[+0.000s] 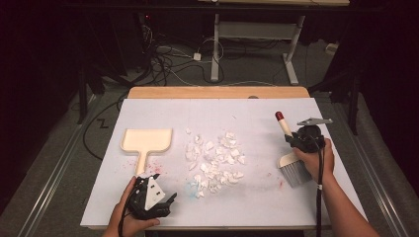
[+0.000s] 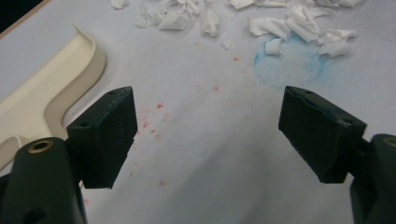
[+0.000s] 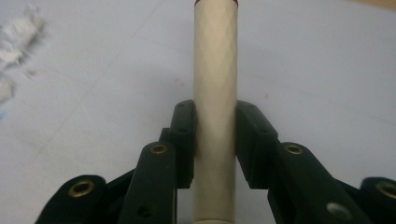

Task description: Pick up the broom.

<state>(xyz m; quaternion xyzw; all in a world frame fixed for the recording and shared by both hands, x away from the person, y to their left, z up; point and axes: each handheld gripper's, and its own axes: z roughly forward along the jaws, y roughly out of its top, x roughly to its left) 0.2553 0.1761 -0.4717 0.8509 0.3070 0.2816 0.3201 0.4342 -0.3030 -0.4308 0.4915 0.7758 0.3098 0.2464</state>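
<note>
A cream dustpan (image 1: pixel 147 140) lies on the white mat at the left, its handle pointing toward me. Torn white paper scraps (image 1: pixel 213 160) are scattered over the middle of the mat. A small brush (image 1: pixel 289 148) with a cream, red-tipped handle and grey bristles lies at the right. My right gripper (image 1: pixel 295 139) is shut on the brush handle (image 3: pixel 215 93), pads pressing both sides. My left gripper (image 1: pixel 168 202) rests near the front edge just below the dustpan handle, its jaws wide apart with only bare mat between them (image 2: pixel 205 135).
The white mat (image 1: pixel 257 197) has faint red specks and a blue smudge (image 2: pixel 289 63) near the scraps. A wooden table edge (image 1: pixel 217 92) shows behind it. Cables and a desk frame (image 1: pixel 257 34) stand on the floor beyond.
</note>
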